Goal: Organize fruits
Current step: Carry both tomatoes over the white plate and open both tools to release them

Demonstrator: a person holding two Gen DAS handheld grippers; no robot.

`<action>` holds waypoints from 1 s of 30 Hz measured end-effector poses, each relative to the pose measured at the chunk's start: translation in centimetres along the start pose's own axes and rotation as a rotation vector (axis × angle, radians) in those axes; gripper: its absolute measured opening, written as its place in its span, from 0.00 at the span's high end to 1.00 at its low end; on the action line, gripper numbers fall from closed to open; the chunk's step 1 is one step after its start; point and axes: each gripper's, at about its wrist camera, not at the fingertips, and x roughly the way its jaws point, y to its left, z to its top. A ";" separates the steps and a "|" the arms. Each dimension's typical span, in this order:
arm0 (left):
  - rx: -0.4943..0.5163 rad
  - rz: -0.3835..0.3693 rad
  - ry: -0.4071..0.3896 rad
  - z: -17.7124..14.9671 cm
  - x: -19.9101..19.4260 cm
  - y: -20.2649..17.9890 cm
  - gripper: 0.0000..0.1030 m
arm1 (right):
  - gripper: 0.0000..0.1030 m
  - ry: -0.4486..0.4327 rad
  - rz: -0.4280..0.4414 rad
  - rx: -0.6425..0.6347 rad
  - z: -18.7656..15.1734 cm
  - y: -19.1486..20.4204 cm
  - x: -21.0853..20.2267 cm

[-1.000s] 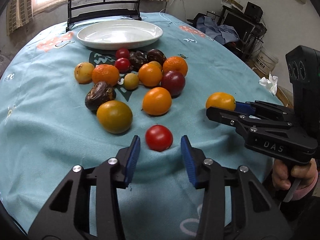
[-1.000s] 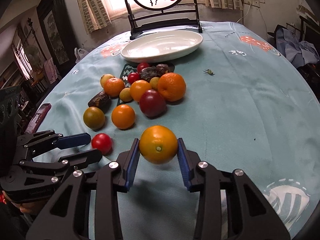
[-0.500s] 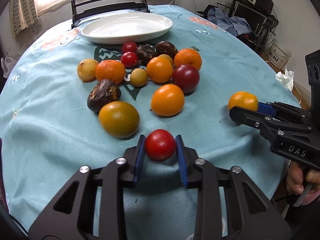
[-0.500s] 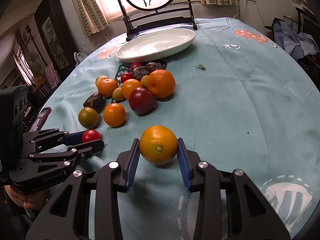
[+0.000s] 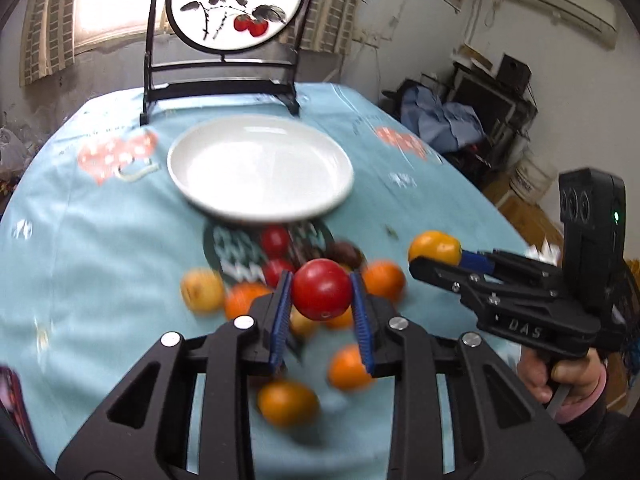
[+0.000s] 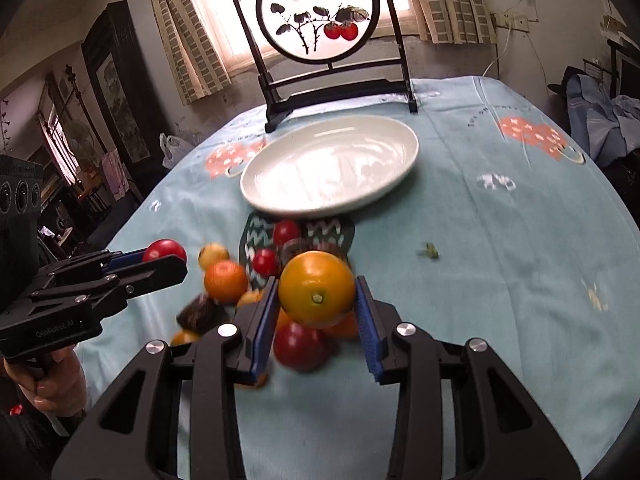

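Left wrist view: right claw (image 5: 434, 254) body lettered "DAS", gripping orange (image 5: 435, 247).

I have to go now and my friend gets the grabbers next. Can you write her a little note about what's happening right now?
Left gripper: shut on the red tomato, lifted off the cloth.
Right gripper: shut on the yellow-orange fruit, also lifted.
White plate: nothing on it, just past the fruit pile.
Rest of the fruit: loose on the blue tablecloth in front of the plate.
Done: two fruits picked up.
Left: probably set both on the plate, then fetch the others.
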 end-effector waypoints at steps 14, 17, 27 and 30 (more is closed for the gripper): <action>-0.110 0.126 0.137 7.6 12.8 6.6 0.71 | 0.62 0.133 -0.014 0.022 9.5 -2.7 14.5; -0.109 0.143 0.144 7.4 13.0 6.9 0.66 | 0.59 0.161 -0.027 0.002 9.5 -2.5 15.0; -0.046 0.225 -0.035 3.8 3.1 4.7 0.11 | 0.39 0.031 0.047 -0.059 6.1 -0.3 6.1; -0.081 0.201 -0.019 0.2 0.6 4.8 0.11 | 0.38 -0.021 0.041 -0.065 2.8 0.8 2.9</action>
